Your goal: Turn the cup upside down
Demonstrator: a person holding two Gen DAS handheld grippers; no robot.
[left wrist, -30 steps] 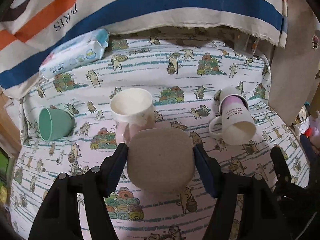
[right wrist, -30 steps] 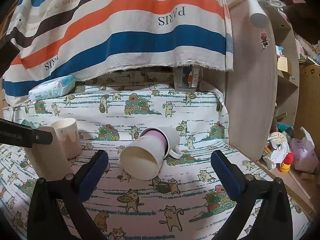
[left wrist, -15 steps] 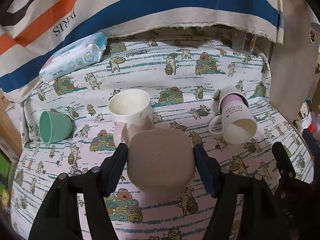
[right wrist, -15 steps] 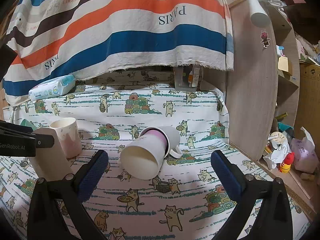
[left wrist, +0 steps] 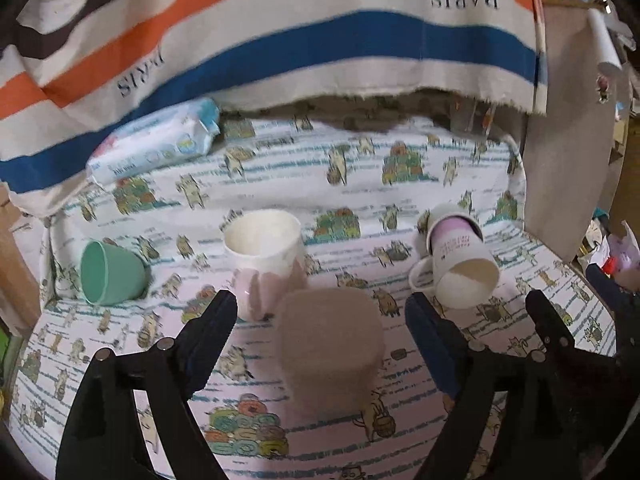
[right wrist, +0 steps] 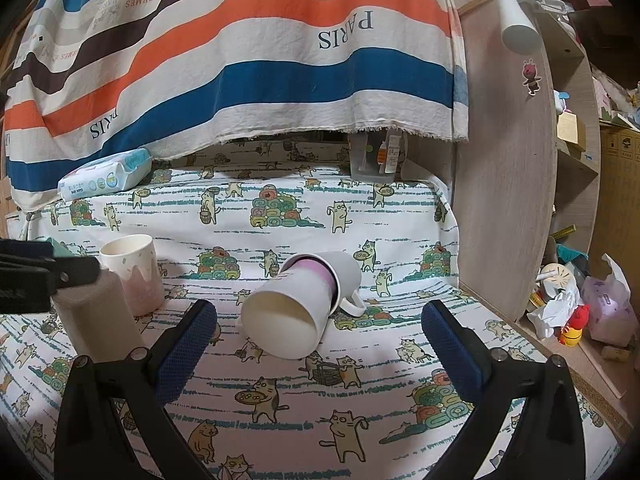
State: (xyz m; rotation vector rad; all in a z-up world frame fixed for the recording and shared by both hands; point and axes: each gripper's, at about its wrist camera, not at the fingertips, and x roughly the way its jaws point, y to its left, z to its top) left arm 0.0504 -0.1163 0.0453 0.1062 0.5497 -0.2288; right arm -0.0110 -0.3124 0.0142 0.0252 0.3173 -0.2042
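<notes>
Cup (left wrist: 330,350) inverted, beige, flat-bottomed

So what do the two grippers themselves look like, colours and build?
Both look alike. The left gripper has two black plastic fingers with small silver screw heads, tipped with dark blue pads. The right gripper has the same black fingers, and its blue pads show a fine mesh texture. No cables or sleeves are visible.

both wrist views low, facing curtain; share tipped mug (left wrist: 456,264) (right wrist: 298,304).
</notes>
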